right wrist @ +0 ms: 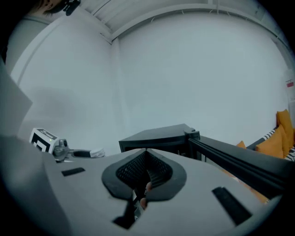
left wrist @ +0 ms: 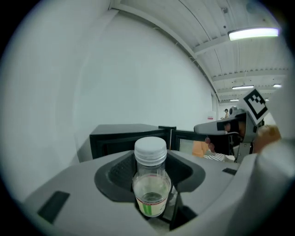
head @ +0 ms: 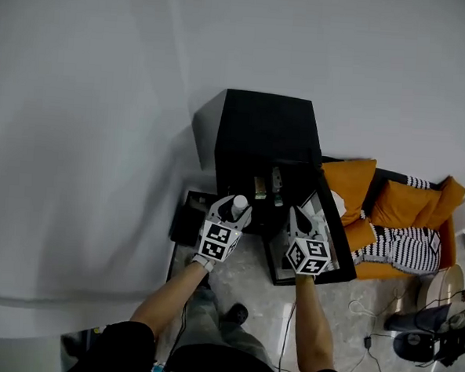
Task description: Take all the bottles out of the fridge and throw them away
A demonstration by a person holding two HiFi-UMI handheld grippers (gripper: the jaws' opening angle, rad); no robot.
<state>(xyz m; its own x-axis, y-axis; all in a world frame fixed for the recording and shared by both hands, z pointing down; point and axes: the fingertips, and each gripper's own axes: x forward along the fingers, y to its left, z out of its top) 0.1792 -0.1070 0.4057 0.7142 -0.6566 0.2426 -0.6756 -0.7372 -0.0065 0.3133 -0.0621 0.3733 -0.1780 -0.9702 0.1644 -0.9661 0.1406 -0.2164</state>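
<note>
In the head view the left gripper (head: 232, 214) sits in front of the black fridge (head: 259, 132), with a small clear bottle (head: 239, 203) clamped in its jaws. The white cap faces up toward the camera. The right gripper (head: 296, 218) is level with it, just beside the open door (head: 336, 227), which swings out to the right over the pale floor (head: 242, 280). At least two more bottles (head: 277, 184) stand on the shelf inside the fridge, so judging by that the job is only partly done. Orange cushions (head: 351, 181) lie beyond the door. In the left gripper view the jaws press on the lower body of the held bottle. Its long axis is upright, cap on top and label band near the bottom, and it is crosswise to the jaws' line. That grip probably suits carrying it to a bin, since the little liquid left stays at the base. It is outside the cabinet, with the fridge behind it. In the right gripper view the jaws are fully together with nothing between them, which suggests this hand is free to take the next bottle. The fridge top and door edge lie ahead.
</note>
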